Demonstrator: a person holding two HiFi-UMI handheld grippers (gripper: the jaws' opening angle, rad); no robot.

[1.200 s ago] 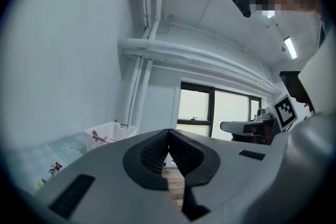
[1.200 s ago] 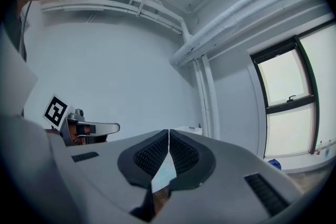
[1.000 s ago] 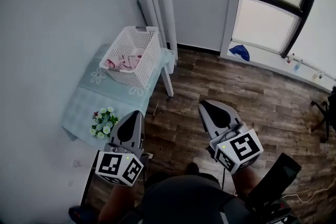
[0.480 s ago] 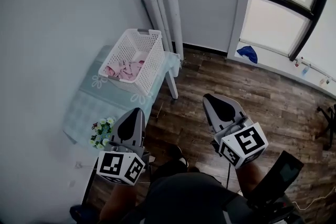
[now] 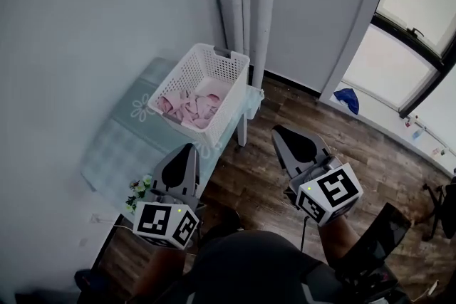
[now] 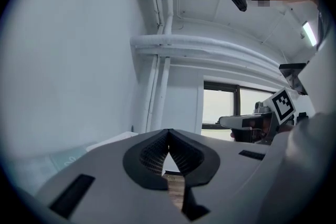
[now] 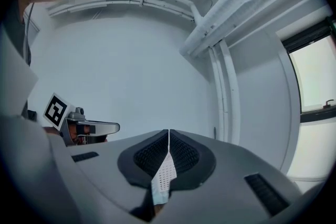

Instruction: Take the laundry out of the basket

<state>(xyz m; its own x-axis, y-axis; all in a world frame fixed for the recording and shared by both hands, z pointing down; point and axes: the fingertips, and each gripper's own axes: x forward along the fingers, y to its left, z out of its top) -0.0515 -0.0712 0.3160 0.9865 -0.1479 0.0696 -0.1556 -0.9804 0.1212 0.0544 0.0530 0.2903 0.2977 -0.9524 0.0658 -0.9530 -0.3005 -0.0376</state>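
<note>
Approach phase, by the look of it, with no piece lifted out yet. Close in first on the white basket (image 5: 232, 102), standing at the far end of the pale green surface (image 5: 117, 146), well apart from both tools. Bring the left gripper (image 5: 188, 148) and the right gripper (image 5: 278, 132) forward and up over the open rim rather than against the lattice side, to avoid shoving the basket along the cloth-covered top. Spread the jaws before descending: clenched tip to tip on both sides just now, empty, aimed outward rather than down at the load. Come down from above onto a raised fold of the pink laundry (image 5: 189, 107), pinch a good thickness of cloth, then lift straight up until clear of the rim. Steady the basket with the other tool if dragged along. Keep clear of the small bunch of flowers (image 5: 140, 187) at the near end of the surface, just beside the left gripper in the head view.

Inside the basket: a crumpled heap of pink and paler cloth, low on the bottom, well under the rim. Impossible to tell the number of pieces. No other contents visible. No second container in sight for receiving the pieces, so probably a drop onto the free surface beside the basket.
</note>
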